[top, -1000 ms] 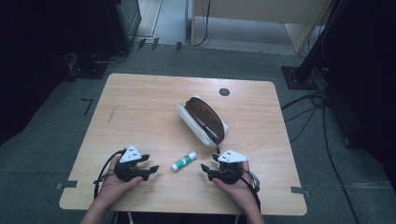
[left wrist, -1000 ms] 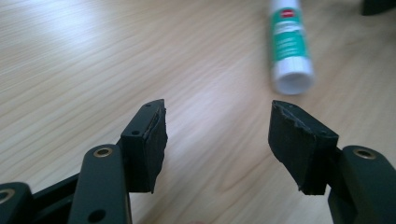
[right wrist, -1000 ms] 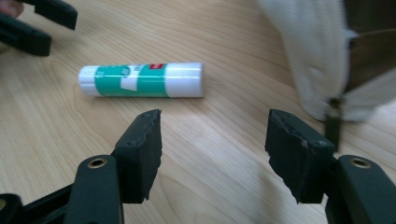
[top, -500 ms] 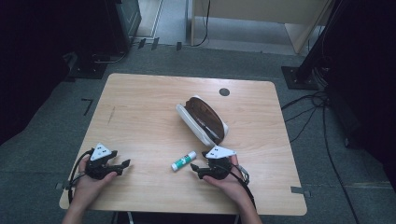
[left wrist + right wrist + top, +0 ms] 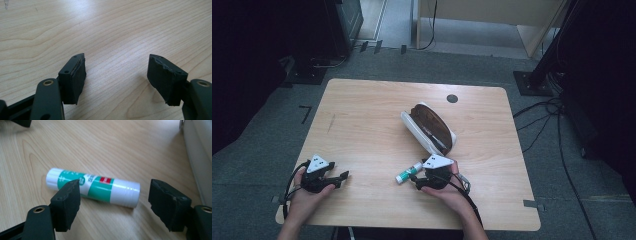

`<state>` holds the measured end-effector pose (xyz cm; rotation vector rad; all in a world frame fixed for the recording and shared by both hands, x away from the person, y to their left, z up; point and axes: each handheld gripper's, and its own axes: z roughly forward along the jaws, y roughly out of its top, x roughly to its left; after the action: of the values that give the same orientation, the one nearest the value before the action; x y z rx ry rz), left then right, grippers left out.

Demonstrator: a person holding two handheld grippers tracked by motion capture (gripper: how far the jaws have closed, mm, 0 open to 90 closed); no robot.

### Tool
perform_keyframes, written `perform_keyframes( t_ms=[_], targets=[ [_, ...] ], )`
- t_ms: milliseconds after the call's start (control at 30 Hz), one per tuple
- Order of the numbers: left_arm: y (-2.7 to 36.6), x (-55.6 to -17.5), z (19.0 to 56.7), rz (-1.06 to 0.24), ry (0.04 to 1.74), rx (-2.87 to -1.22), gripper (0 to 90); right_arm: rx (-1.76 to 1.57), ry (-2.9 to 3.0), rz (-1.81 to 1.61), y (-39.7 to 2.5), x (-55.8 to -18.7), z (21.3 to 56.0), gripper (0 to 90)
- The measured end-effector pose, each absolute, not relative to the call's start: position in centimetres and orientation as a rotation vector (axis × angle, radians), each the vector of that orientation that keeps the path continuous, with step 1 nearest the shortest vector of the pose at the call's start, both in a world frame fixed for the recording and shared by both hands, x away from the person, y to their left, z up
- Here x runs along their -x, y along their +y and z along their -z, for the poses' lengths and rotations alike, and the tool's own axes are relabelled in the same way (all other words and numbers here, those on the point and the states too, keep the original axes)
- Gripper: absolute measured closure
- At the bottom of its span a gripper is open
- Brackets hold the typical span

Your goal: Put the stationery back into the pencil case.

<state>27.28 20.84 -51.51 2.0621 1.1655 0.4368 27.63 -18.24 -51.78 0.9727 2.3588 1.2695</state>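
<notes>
Your right hand-held gripper (image 5: 421,181) stands wide before the glue stick (image 5: 93,187), lying on the table (image 5: 362,125) beside the pencil case (image 5: 429,127). It looks light, stiff, slick and prone to rolling; clamp mid-barrel. Your left hand-held gripper (image 5: 339,177) gapes empty.

your left black two-jaw gripper (image 5: 343,176) carries a pale grey three-cornered plate (image 5: 319,163) marked with small dark dots, and a black cable (image 5: 291,176) loops from its rear. your right black two-jaw gripper (image 5: 416,181) wears a matching grey plate (image 5: 437,161). up close, each jaw is a matte black block with worn, ragged pad edges, small screw holes, and a brass-coloured rivet (image 5: 48,82) at the arm.
</notes>
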Motion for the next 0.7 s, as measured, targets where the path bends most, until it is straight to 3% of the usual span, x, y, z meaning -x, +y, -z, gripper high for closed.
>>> perform_keyframes(
  t_ms=[267, 700],
  targets=[
    [20.8, -27.3, 51.5, -0.429, 1.154, -2.063, 31.5, -0.854, 2.339, -1.415, -18.0, -27.5, 51.5, 24.6],
    [20.7, -27.3, 51.5, -0.427, 1.148, -2.065, 31.8, -0.817, 2.4, -1.292, -16.7, -28.3, 51.8, 24.5]
  ],
)
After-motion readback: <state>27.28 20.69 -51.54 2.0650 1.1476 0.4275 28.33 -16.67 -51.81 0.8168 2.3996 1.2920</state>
